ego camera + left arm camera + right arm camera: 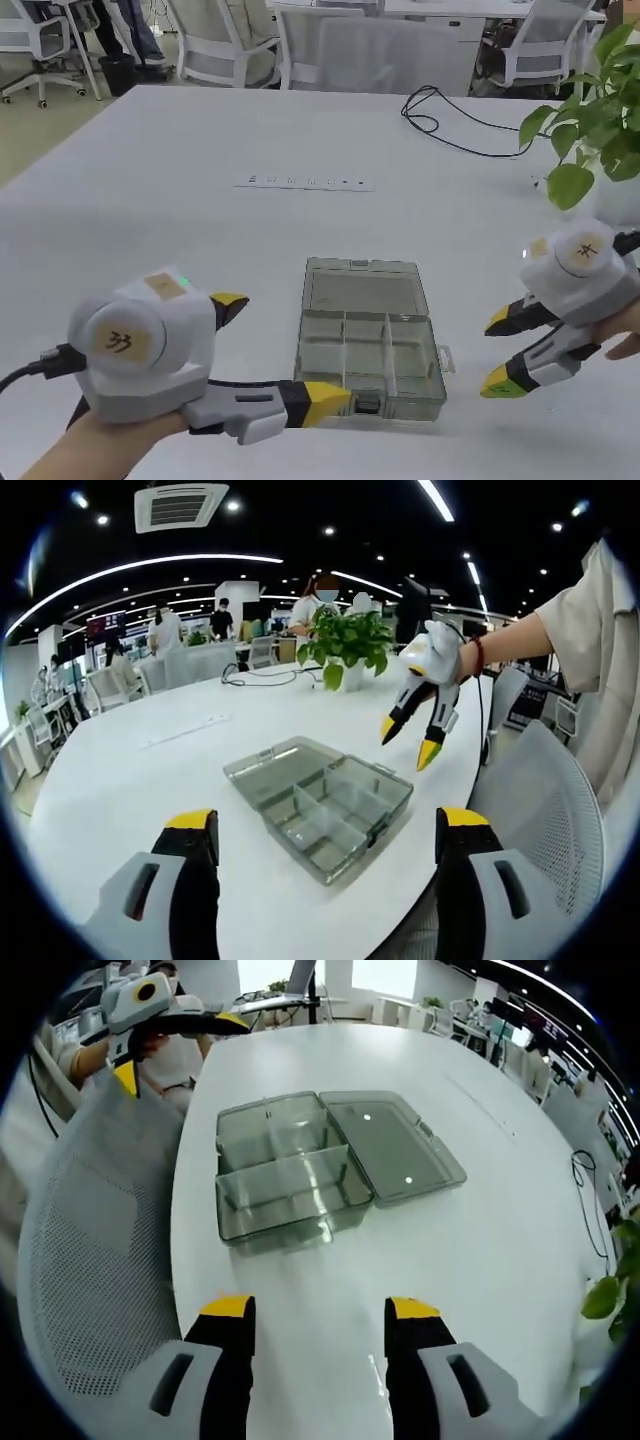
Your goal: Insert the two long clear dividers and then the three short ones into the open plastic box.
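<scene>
The open smoky plastic box (303,350) lies near the table's front edge, its lid (362,287) folded back flat. Clear dividers (345,343) stand inside it and split it into several compartments. My left gripper (285,352) is open just left of the box, one yellow tip near its front corner. Right of the box, my right gripper (496,352) hovers open and apart from it. In the left gripper view the box (330,868) lies ahead of my open left gripper (325,825), with the right gripper (410,735) beyond. In the right gripper view the box (290,1228) lies ahead of my right gripper (320,1310).
A thin strip with small marks (305,182) lies mid-table. A black cable (450,125) loops at the back right beside a green plant (590,130). Office chairs (230,40) line the far side. A mesh chair (90,1260) stands by the near edge.
</scene>
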Motion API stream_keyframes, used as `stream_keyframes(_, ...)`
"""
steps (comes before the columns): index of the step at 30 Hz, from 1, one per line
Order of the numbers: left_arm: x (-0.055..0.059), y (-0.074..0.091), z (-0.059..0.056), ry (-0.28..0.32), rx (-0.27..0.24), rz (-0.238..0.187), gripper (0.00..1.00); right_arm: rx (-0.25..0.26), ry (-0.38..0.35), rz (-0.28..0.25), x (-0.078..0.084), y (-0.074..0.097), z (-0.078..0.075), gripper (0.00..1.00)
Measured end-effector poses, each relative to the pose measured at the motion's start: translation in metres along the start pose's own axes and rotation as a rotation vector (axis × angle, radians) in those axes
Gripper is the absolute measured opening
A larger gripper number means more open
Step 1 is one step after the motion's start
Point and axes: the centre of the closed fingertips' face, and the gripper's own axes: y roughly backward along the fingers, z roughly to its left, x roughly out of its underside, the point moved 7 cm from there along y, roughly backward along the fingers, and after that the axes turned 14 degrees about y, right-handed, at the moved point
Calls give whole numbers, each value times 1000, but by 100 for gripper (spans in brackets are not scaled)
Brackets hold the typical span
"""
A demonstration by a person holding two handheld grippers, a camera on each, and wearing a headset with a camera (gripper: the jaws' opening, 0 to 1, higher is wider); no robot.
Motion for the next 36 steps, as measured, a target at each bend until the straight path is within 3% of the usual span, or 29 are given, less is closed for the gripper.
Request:
stream_keyframes(10,0,-1,0,12,-8,-2,87,-13,-10,42,27,1,-1,52)
stream_keyframes(18,2,2,2,24,-22,-6,86,-25,13,111,50,3,0,51)
stream_keyframes(36,4,6,2,27,-41,-13,81,-56,119,219,74,6,-2,45)
